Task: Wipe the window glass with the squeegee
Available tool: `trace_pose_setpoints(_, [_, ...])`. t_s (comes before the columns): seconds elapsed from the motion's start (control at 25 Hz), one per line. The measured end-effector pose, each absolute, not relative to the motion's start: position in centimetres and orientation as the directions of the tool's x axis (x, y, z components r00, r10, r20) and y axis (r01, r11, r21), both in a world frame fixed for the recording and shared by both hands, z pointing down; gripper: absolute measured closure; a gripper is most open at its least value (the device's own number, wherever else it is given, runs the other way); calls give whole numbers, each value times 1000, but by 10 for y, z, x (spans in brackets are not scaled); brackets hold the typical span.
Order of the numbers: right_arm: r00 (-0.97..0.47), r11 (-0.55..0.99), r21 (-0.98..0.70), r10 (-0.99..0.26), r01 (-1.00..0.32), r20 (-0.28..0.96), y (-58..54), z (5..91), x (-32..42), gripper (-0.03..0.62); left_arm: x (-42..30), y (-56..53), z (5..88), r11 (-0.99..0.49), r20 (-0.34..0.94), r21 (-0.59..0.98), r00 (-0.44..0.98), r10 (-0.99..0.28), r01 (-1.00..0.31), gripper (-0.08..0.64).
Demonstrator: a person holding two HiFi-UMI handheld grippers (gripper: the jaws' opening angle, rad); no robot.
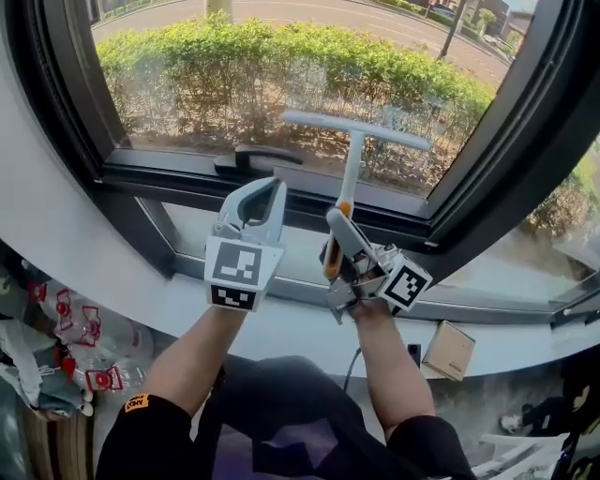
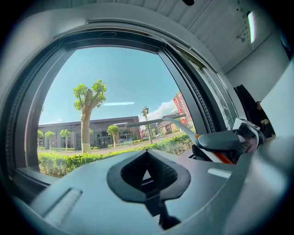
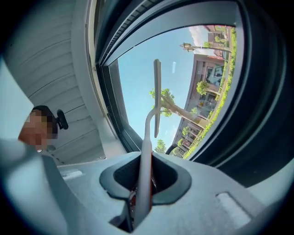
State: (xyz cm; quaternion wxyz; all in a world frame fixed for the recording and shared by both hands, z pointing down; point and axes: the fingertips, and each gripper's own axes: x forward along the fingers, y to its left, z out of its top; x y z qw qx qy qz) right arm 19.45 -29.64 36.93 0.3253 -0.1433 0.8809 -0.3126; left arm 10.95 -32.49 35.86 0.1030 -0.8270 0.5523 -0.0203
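Dark cloth (image 1: 281,427) over the person's lap fills the bottom of the head view, and both forearms reach up from it toward a window. To the left on the floor lies a heap of clear plastic bags (image 1: 80,342) with red markings. To the right, a small cardboard box (image 1: 450,349) sits on the white sill (image 1: 300,330).

The left gripper (image 1: 268,184) is held upright above the sill with its marker cube facing the camera. Its own view shows the jaws brought together with nothing between them (image 2: 148,161). Its tip is just below a black window handle (image 1: 255,156) on the dark frame (image 1: 141,178).

Just beside it, the right gripper (image 1: 338,221) leans to the left. Its jaws are clamped on the shaft of the squeegee (image 1: 352,164), at the orange part of the grip. In the right gripper view the pale shaft runs up out of the closed pads (image 3: 143,181) and curves to the blade (image 3: 156,94), seen edge-on against the sky.

The squeegee is T-shaped and whitish. Its blade lies nearly level across the lower part of the window glass (image 1: 178,80), right of the handle and a little lower at its right end. Whether the blade presses on the pane cannot be told. From the left gripper view the squeegee (image 2: 154,122) shows as a thin bar in front of the glass.

Beyond the pane stands a green hedge (image 1: 281,52), then a road (image 1: 309,14), trees and low buildings under a blue sky.
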Motion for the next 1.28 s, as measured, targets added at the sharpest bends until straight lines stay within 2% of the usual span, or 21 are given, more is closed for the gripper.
trace_pose_setpoints(0.8, [-760, 704, -706, -503, -84, -411, -288, 410, 196, 545, 119, -319, 386, -396, -26, -173, 406, -914, -902, 545])
trace_pose_setpoints(1.04, [-769, 725, -677, -505, -132, -391, -287, 401, 201, 545, 119, -321, 369, -398, -61, -161, 412, -909, -903, 545])
trace_pose_setpoints(1.16, [-771, 755, -641, -488, -138, -410, -290, 381, 205, 545, 120, -324, 353, -400, -93, -173, 419, -903, -900, 545])
trace_pose_setpoints(1.28, [-803, 785, -595, -462, -172, -377, -288, 358, 215, 545, 133, -323, 325, -402, -140, -190, 430, -892, -896, 545])
